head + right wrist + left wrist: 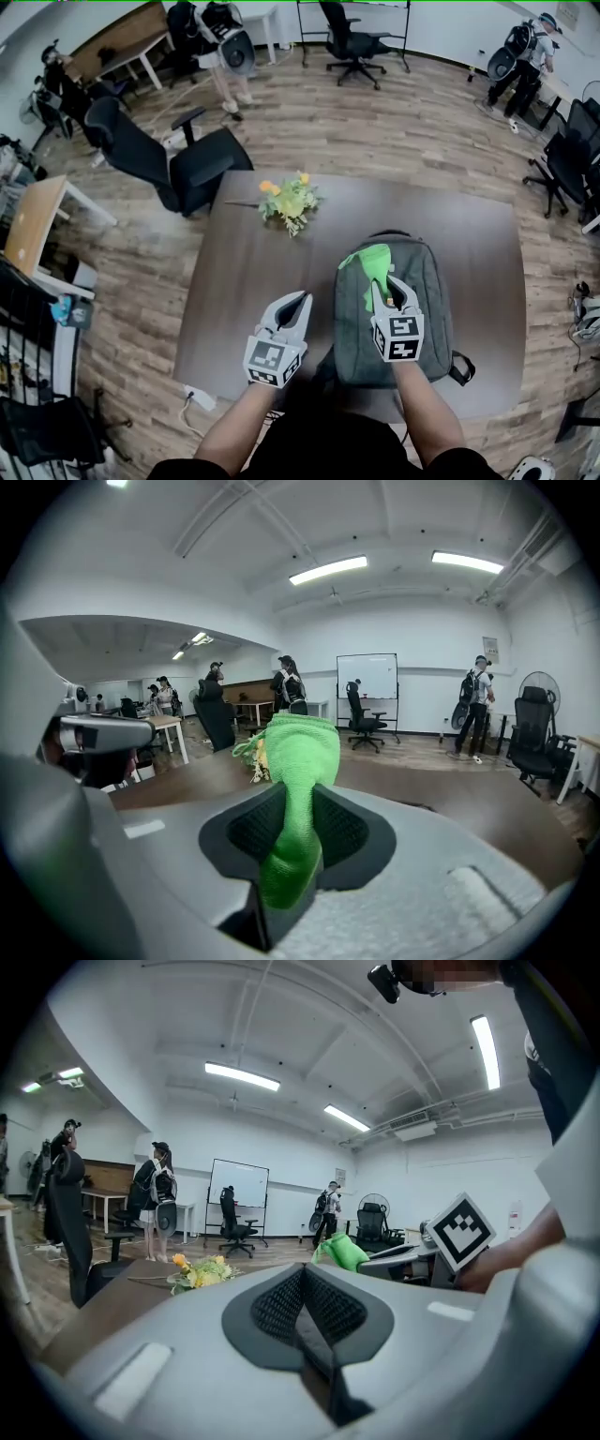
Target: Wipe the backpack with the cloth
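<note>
A grey backpack [427, 314] is laid flat on the right half of the dark surface [248, 281], close to its near edge. Its long axis runs from the near edge towards the far edge, and the carry handle at the top end points to the far edge. Its bottom end is partly covered by the right forearm, and a dark strap [459, 368] sticks out beside its near right corner. The green cloth [373, 265] is gripped by the right claw [389, 289] and is spread over the top part of the backpack. In the right gripper view the cloth [300, 752] is seen pinched between the two jaws of the right claw [292, 855], rising and folding over ahead of them. Most of a bunch of flowers [251, 754] is hidden behind it there. The left claw [298, 302] is held over bare surface just left of the backpack. Its jaws are seen pressed together with nothing between them in the left gripper view [305, 1309]. The flowers [289, 200] lie near the middle of the far edge, well apart from the backpack.
</note>
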Demonstrator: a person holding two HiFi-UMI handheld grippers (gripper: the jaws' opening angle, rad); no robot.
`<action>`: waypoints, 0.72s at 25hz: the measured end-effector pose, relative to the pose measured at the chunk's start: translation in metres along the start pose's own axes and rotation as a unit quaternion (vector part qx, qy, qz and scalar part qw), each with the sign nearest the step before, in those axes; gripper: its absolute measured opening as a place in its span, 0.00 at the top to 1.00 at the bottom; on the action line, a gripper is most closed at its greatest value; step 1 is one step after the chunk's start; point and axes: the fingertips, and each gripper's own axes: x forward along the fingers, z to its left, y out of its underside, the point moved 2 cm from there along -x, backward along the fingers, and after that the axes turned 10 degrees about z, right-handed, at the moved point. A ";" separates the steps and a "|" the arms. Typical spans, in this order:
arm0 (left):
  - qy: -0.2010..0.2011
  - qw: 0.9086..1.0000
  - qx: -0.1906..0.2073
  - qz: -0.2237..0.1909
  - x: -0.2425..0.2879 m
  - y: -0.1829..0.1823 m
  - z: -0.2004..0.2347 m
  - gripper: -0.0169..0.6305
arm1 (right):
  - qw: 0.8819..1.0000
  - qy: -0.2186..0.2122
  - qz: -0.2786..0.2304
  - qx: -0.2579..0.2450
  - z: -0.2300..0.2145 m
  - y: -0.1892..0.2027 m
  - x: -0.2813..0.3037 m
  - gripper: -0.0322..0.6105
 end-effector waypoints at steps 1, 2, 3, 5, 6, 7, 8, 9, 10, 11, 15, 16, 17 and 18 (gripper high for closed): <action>-0.004 1.000 -0.004 0.002 0.003 0.001 0.004 0.95 | 1.000 -0.003 0.008 0.001 0.000 0.001 0.010 0.81; -0.008 1.000 -0.008 0.005 0.005 0.002 0.008 0.95 | 1.000 -0.006 0.018 0.002 0.001 0.002 0.019 0.80; -0.010 1.000 -0.014 0.007 0.007 0.004 0.010 0.95 | 1.000 -0.008 0.027 0.003 0.001 0.004 0.027 0.80; -0.014 1.000 -0.023 0.012 0.008 0.007 0.014 0.95 | 0.999 -0.010 0.043 0.006 0.000 0.008 0.043 0.80; -0.016 0.999 -0.025 0.014 0.008 0.008 0.015 0.95 | 0.999 -0.011 0.050 0.007 0.000 0.010 0.051 0.80; -0.019 0.999 -0.026 0.015 0.008 0.009 0.015 0.95 | 0.998 -0.012 0.056 0.009 0.000 0.011 0.058 0.80; -0.020 0.999 -0.027 0.016 0.008 0.010 0.016 0.95 | 0.998 -0.014 0.062 0.010 -0.001 0.012 0.066 0.80; -0.022 0.999 -0.027 0.017 0.007 0.011 0.016 0.95 | 0.997 -0.017 0.068 0.010 -0.001 0.013 0.073 0.80; -0.023 0.999 -0.028 0.019 0.007 0.012 0.016 0.95 | 0.997 -0.019 0.075 0.010 -0.001 0.014 0.080 0.80; -0.024 0.999 -0.028 0.021 0.007 0.014 0.016 0.95 | 0.996 -0.020 0.083 0.008 -0.001 0.016 0.087 0.80; -0.022 0.999 -0.027 0.040 0.006 0.024 0.012 0.95 | 0.993 -0.012 0.121 -0.002 -0.001 0.031 0.111 0.80; -0.021 0.998 -0.026 0.043 0.006 0.026 0.011 0.95 | 0.992 -0.010 0.129 -0.005 -0.002 0.035 0.115 0.80; -0.021 0.998 -0.025 0.045 0.006 0.026 0.010 0.95 | 0.991 -0.009 0.134 -0.006 -0.003 0.037 0.119 0.80; -0.023 0.998 -0.024 0.046 0.006 0.027 0.010 0.95 | 0.990 -0.008 0.137 -0.007 -0.004 0.038 0.122 0.80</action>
